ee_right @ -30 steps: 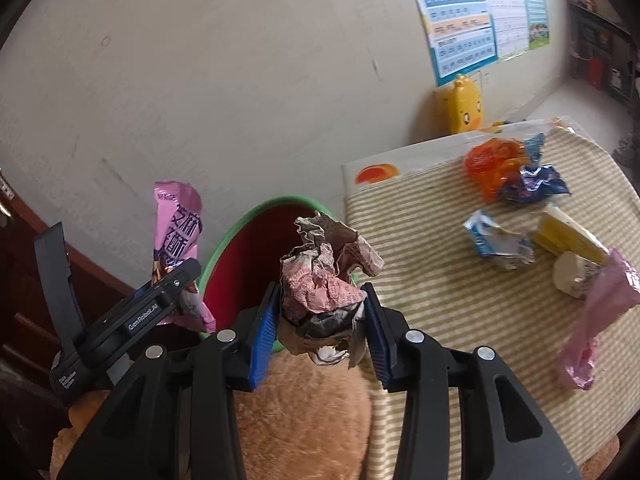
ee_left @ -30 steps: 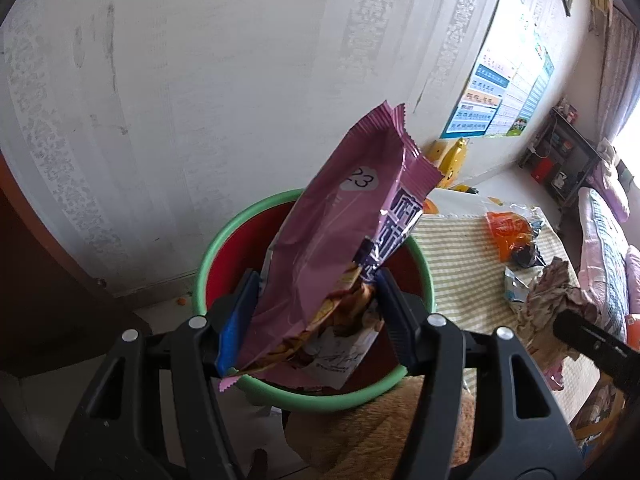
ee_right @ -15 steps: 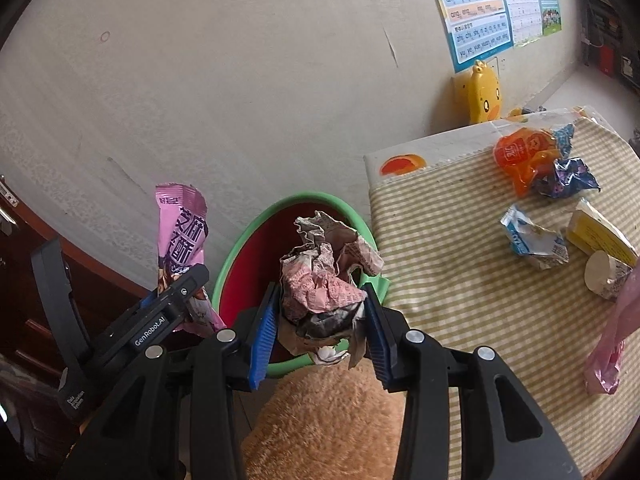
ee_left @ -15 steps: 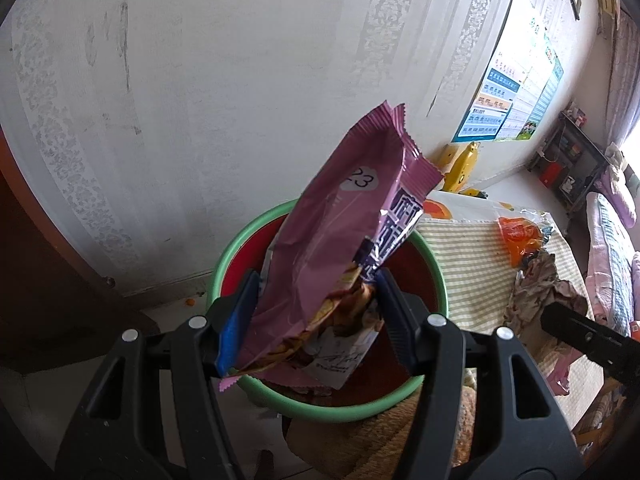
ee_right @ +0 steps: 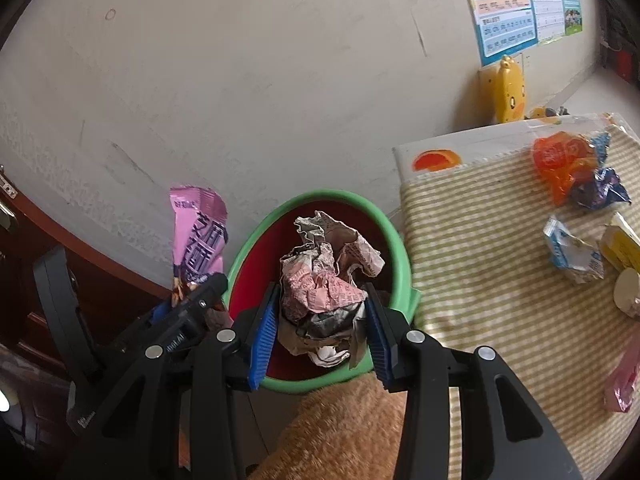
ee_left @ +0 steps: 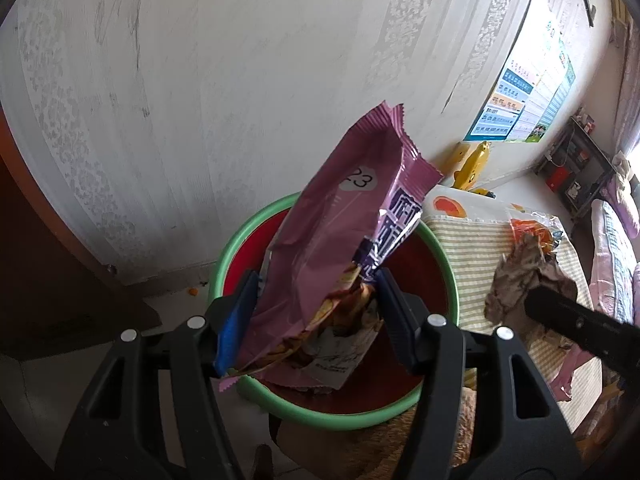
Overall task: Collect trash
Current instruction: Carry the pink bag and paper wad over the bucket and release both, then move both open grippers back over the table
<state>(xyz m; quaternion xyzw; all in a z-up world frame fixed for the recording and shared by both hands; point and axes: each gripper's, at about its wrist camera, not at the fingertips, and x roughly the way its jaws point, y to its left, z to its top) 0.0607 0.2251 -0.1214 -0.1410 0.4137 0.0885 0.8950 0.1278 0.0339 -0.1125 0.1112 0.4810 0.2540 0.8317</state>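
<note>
My left gripper (ee_left: 316,312) is shut on a pink snack wrapper (ee_left: 340,240) and holds it upright over the red bin with a green rim (ee_left: 444,260). My right gripper (ee_right: 322,320) is shut on a crumpled paper ball (ee_right: 324,280) above the same bin (ee_right: 392,232). In the right wrist view the left gripper (ee_right: 188,308) sits at the bin's left edge with the wrapper (ee_right: 198,236) sticking up. In the left wrist view the paper ball (ee_left: 524,276) shows at the right.
A table with a striped cloth (ee_right: 480,248) stands right of the bin. It carries an orange wrapper (ee_right: 564,164), a blue wrapper (ee_right: 600,188), a white-blue packet (ee_right: 572,256), a yellow box (ee_right: 622,248) and a pink bag (ee_right: 624,380). A brown fuzzy cushion (ee_right: 352,432) lies below. The wall is close behind.
Both grippers have moved left toward the bin with their loads. The paper ball now hangs over the bin's opening instead of near the table edge. Both grips are unchanged.
</note>
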